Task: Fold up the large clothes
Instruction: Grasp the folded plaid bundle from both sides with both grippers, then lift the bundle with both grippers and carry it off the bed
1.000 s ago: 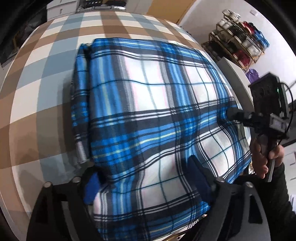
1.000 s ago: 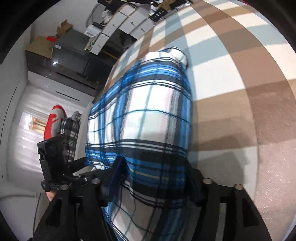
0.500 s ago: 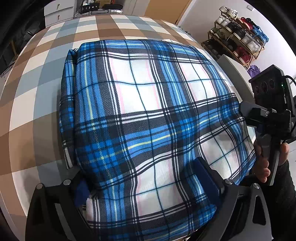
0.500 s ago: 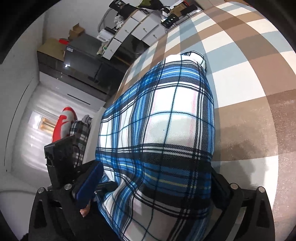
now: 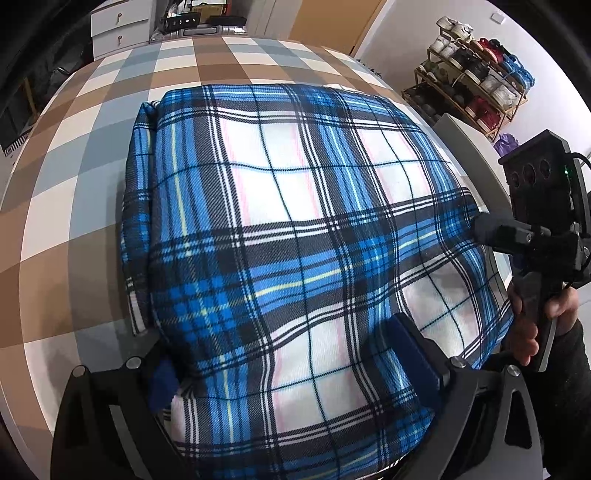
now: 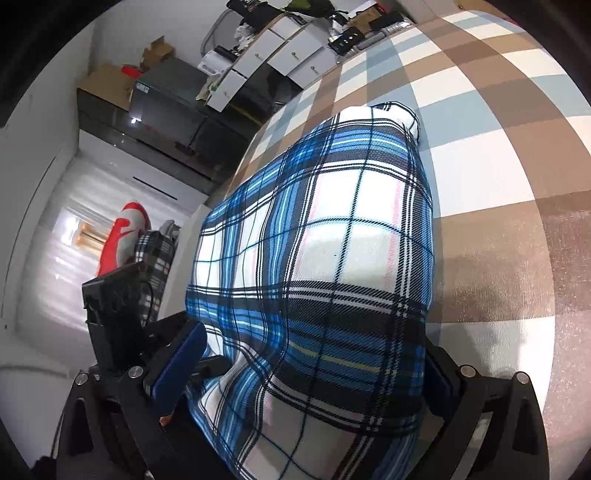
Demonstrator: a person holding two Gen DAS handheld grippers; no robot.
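Observation:
A folded blue, white and black plaid garment (image 5: 295,221) lies as a thick rectangle on the checked tabletop (image 5: 74,184). My left gripper (image 5: 280,350) is open at its near edge. Cloth bulges between the fingers: the left pad (image 5: 162,373) is tucked under the fold and the right pad (image 5: 406,354) rests on top. My right gripper (image 6: 314,343) stands open over the garment's (image 6: 332,258) right end, its left pad (image 6: 181,362) clear of the cloth and its other finger behind the fold. A hand (image 5: 532,332) holds the right gripper (image 5: 491,229) at the cloth's right side.
The table (image 6: 498,147) stretches away beyond the garment in brown, grey-blue and white squares. A shoe rack (image 5: 476,77) stands by the far right wall, and white drawers (image 5: 118,26) behind the table. A dark cabinet (image 6: 166,103) and a black-and-white checked cloth (image 6: 155,254) lie off the table's edge.
The right gripper's jaws have spread wide and its left pad has come off the cloth. The left jaws have widened a little. The garment has settled flatter on the table.

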